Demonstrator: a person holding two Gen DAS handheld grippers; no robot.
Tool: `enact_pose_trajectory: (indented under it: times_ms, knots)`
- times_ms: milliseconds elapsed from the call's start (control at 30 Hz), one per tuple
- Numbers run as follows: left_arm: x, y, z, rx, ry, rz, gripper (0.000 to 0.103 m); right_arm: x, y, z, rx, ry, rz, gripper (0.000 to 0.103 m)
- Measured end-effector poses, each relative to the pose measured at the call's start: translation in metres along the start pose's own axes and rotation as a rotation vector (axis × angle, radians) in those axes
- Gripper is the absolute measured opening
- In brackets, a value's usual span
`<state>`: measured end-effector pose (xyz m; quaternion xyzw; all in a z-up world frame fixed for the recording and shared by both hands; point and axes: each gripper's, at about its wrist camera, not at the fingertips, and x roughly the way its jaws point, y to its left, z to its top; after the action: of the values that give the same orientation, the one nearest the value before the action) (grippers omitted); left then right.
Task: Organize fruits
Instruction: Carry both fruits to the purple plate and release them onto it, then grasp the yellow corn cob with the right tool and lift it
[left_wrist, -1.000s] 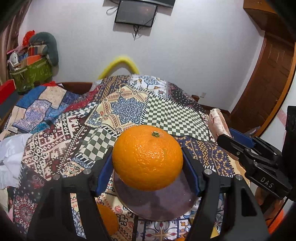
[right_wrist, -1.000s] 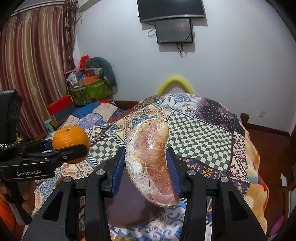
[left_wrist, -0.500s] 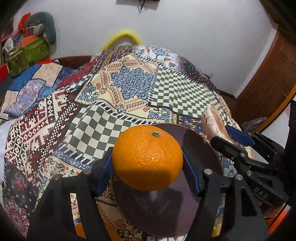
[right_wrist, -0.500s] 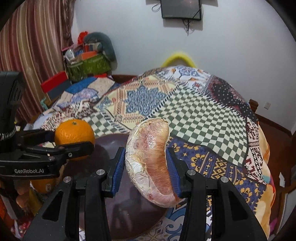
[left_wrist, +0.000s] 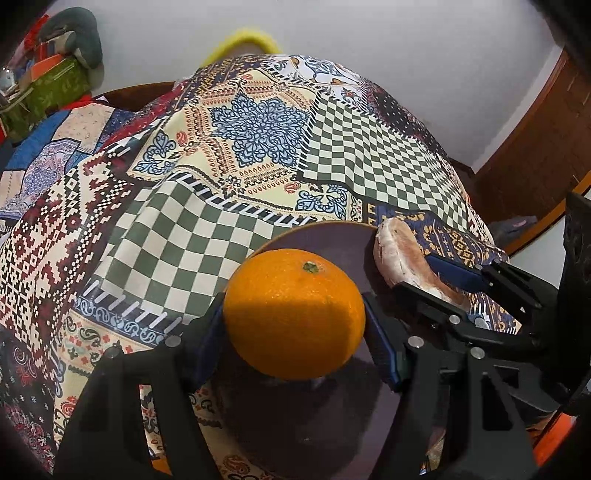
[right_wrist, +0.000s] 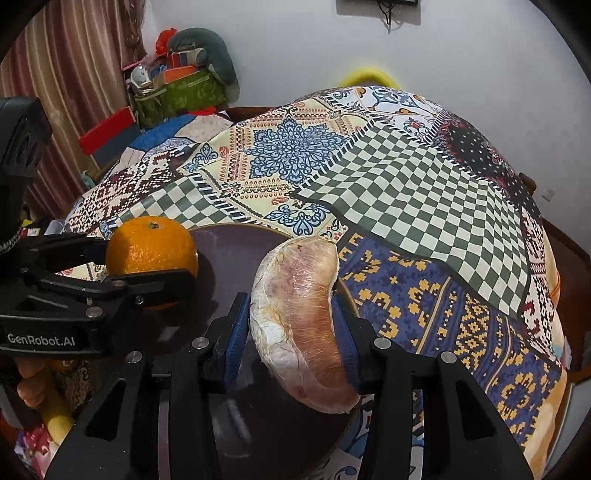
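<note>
Left wrist view: looks down over a bed-size surface, both tools low above a dish.
Tablecloth (left_wrist: 236, 122): patchwork cover, the biggest thing in frame; far half bare, open room all the way to the far edge by the white wall.
Cloth right edge (right_wrist: 550, 280): drops off toward a wooden frame; bare checkered and blue-yellow patches between that edge and the dish.
Clutter (right_wrist: 177, 92): green bag and boxes stacked at the far left corner by the curtain, well apart from the work area.
Plate (left_wrist: 332, 240): dark purple, round, on the near part of the cloth; far rim visible, near rim hidden behind the tool bodies.
Plate room: bare strip of dish between the two fruits and along the far rim.
Left gripper (left_wrist: 295, 325): clamped on the orange (left_wrist: 293, 314), blue pads pressing both sides, stem end up.
Orange position: over the left half of the plate; contact with the dish not clear from either view.
Right gripper (right_wrist: 293, 328): clamped on the pomelo wedge (right_wrist: 299, 317), pads on both flat faces.
Pomelo wedge position: wrapped in clear film, standing on edge over the right side of the plate, upper tip near the far rim.
Gap: fruits side by side, apart, not touching.
</note>
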<state>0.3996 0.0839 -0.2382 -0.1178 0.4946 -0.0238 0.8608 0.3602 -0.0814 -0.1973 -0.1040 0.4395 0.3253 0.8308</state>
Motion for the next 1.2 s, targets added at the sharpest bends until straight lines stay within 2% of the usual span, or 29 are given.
enact_pose_trajectory:
  times_ms: [167,300,633,867,1067,1200]
  knots:
    - [-0.007,-0.001,0.001,-0.008,-0.031,-0.015,0.070,0.003,-0.003,0.000,0.024,0.024,0.011,0.042]
    - [-0.019,0.002,0.000,-0.023,-0.044,-0.010,0.070,-0.008,-0.004,0.000,0.041,0.006,0.009,0.043]
    - [-0.081,0.004,-0.011,-0.018,-0.137,-0.002,0.070,-0.064,0.002,0.000,0.071,-0.069,-0.021,0.043]
    - [-0.131,0.007,-0.026,-0.007,-0.200,0.018,0.070,-0.109,0.021,-0.006,0.060,-0.131,-0.057,0.043]
    - [-0.157,0.016,-0.045,-0.001,-0.233,0.042,0.077,-0.134,0.036,-0.019,0.067,-0.161,-0.071,0.043]
    - [-0.162,0.025,-0.059,0.010,-0.220,0.065,0.077,-0.138,0.043,-0.033,0.093,-0.153,-0.066,0.045]
